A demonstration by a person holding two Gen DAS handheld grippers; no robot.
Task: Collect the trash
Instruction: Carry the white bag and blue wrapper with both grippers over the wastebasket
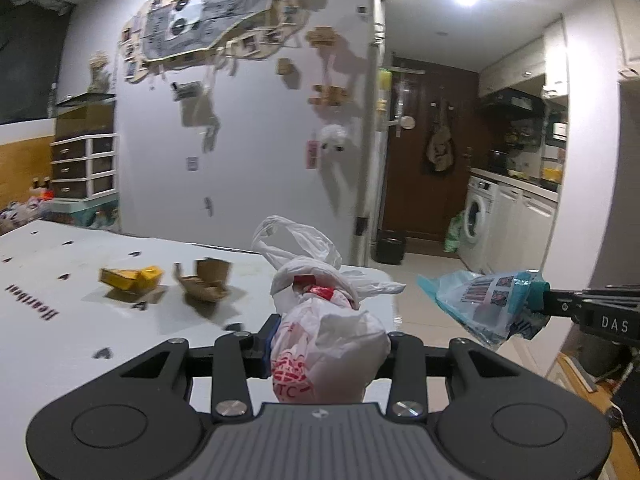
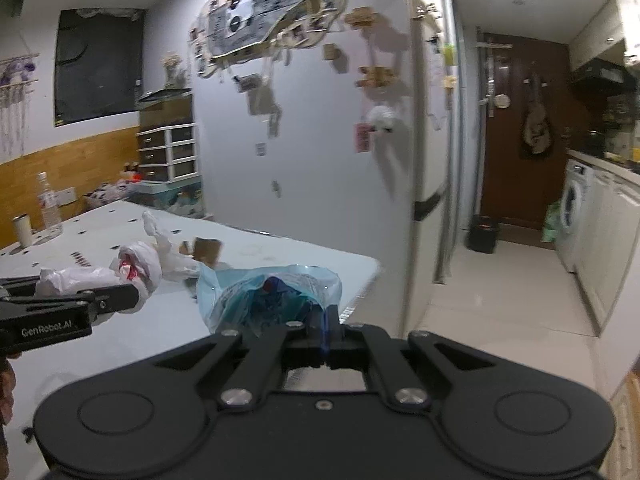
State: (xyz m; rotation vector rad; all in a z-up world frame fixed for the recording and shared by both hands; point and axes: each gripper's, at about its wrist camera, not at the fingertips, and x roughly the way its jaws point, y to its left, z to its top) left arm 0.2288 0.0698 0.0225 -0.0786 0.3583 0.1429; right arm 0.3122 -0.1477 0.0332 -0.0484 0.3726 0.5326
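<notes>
1. yellow carton (image 1: 132,278) lay crumpled on the white table (image 1: 60,320), back from its near edge, with a torn brown cardboard piece (image 1: 206,284) just beside it on the right.
2. left gripper (image 1: 328,354) had its fingers clamped on a knotted white plastic bag (image 1: 320,320) with red print, held up near the table's right edge.
3. right gripper (image 2: 326,334) had its fingers pressed together on the rim of a crinkled blue wrapper bag (image 2: 272,292), carried past the table's right corner.
4. judged step: both hands were loaded and mid-carry toward disposal; a dark bin (image 1: 390,246) stood on the floor by the door.
5. next move probably called for reaching that bin and releasing over it, then returning for the carton and cardboard.
</notes>
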